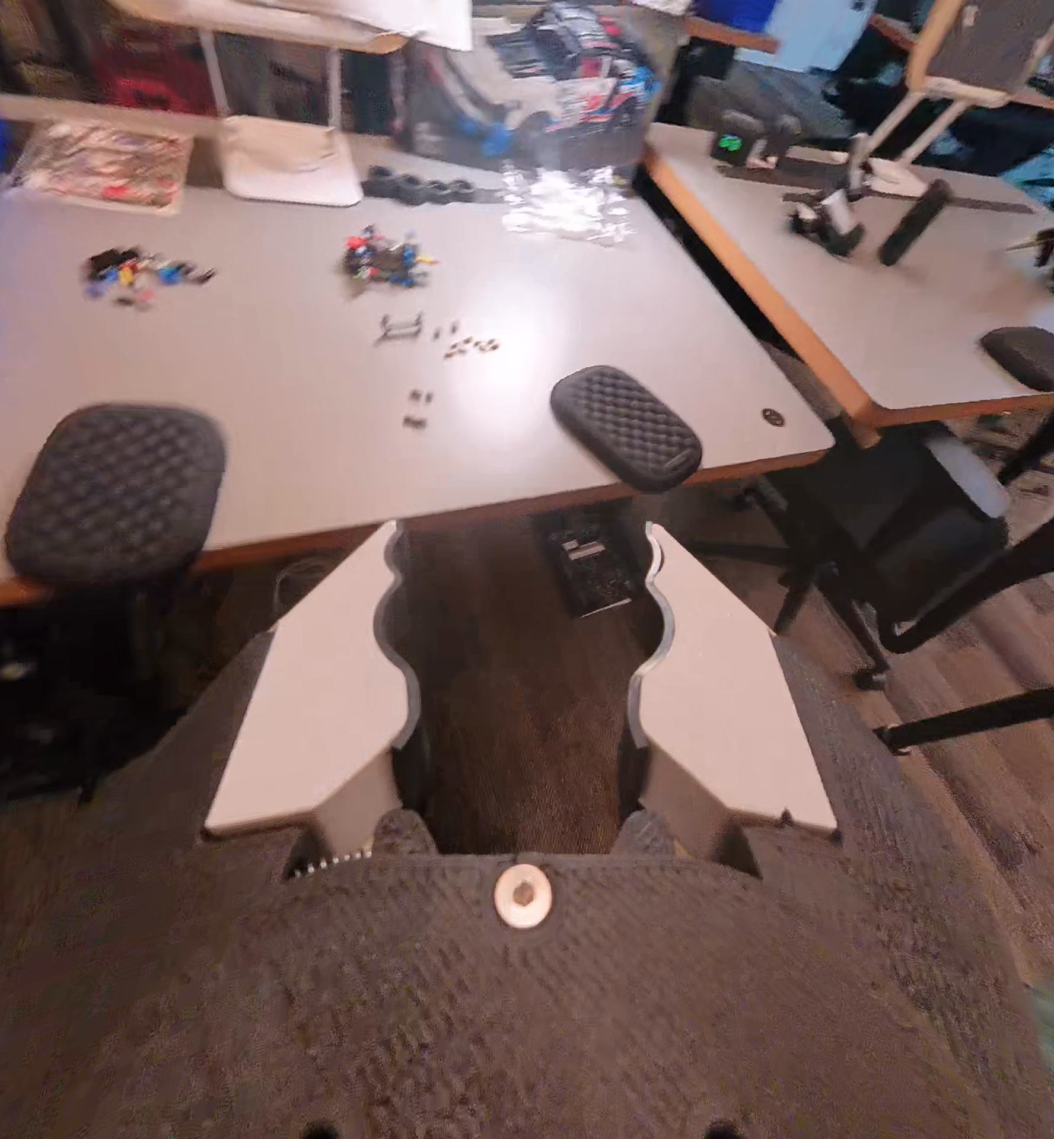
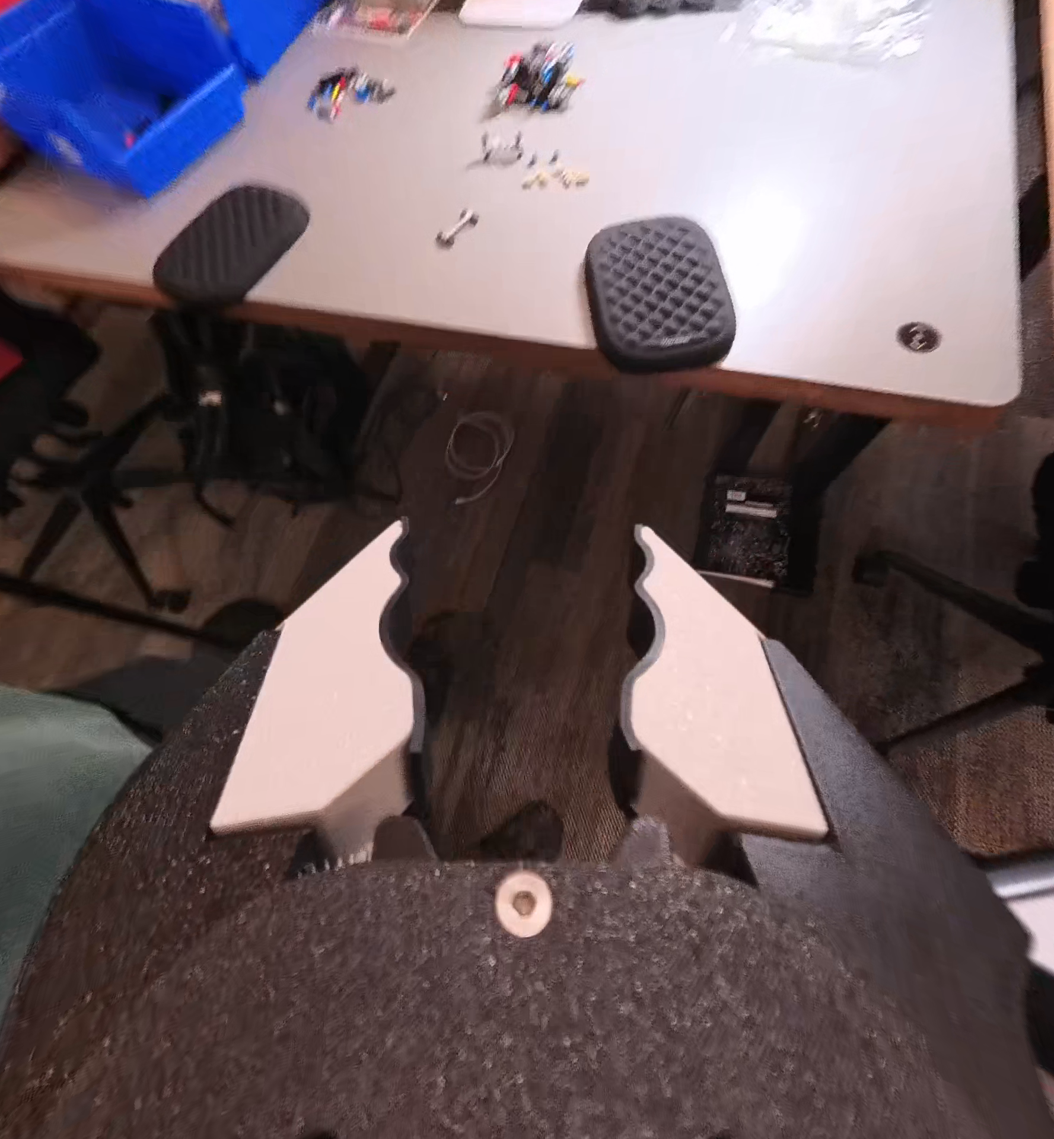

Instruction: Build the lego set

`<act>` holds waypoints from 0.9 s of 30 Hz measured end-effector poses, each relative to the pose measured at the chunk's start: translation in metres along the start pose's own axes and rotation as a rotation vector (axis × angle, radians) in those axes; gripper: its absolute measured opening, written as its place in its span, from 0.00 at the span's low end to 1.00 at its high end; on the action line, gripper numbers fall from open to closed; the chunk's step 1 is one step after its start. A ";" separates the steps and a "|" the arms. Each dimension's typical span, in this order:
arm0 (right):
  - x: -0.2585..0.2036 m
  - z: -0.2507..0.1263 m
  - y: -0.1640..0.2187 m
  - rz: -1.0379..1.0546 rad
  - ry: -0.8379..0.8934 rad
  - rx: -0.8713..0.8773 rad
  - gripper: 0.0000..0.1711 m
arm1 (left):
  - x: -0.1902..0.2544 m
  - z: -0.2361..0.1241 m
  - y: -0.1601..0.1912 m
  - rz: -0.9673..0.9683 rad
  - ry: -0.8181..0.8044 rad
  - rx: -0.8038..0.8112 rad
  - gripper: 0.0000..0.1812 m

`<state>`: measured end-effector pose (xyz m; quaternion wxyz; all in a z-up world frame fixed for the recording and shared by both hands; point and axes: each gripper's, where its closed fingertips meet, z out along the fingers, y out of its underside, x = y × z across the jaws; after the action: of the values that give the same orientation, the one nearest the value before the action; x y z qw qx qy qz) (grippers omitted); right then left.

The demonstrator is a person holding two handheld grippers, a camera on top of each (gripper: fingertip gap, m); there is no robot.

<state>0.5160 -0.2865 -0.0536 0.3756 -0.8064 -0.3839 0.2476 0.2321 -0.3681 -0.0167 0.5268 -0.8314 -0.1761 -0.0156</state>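
I hold the left gripper (image 1: 524, 536) and right gripper (image 2: 519, 536) short of the desk (image 1: 604, 296), jaws wide apart and empty, while lego pieces (image 1: 388, 256) lie sorted mid-frame, upper centre, presumably for easy picking.

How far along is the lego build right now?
Barely started. Done: a small colourful partial build sits mid-table, with loose pieces sorted beside it. In hand: nothing; the left gripper and right gripper are open, short of the table. Left: nearly all the assembly.
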 end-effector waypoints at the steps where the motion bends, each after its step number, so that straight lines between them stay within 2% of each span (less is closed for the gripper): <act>1: -0.003 -0.003 0.009 -0.011 -0.026 -0.018 0.40 | -0.002 -0.019 0.009 -0.009 -0.035 -0.004 0.40; 4: -0.012 -0.007 0.016 -0.016 -0.089 -0.029 0.39 | -0.027 -0.078 0.021 0.011 -0.174 0.011 0.40; 7: -0.021 -0.003 0.011 -0.064 -0.129 -0.029 0.40 | -0.059 -0.132 0.031 -0.081 -0.300 0.051 0.40; 12: -0.030 0.010 0.013 -0.067 -0.155 -0.046 0.39 | -0.086 -0.184 0.066 -0.142 -0.411 0.011 0.41; 16: -0.041 0.023 0.021 -0.076 -0.134 -0.074 0.40 | -0.101 -0.197 0.082 -0.127 -0.423 -0.017 0.41; 21: -0.077 0.032 0.003 -0.112 -0.103 -0.057 0.42 | -0.138 -0.193 0.092 -0.147 -0.395 0.007 0.42; 27: -0.115 0.036 -0.028 -0.163 0.007 -0.049 0.42 | -0.193 -0.165 0.073 -0.161 -0.278 0.061 0.42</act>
<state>0.4119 -0.3525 -0.0404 0.3762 -0.7823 -0.4528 0.2038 0.1001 -0.5953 -0.0476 0.5195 -0.7923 -0.3136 0.0629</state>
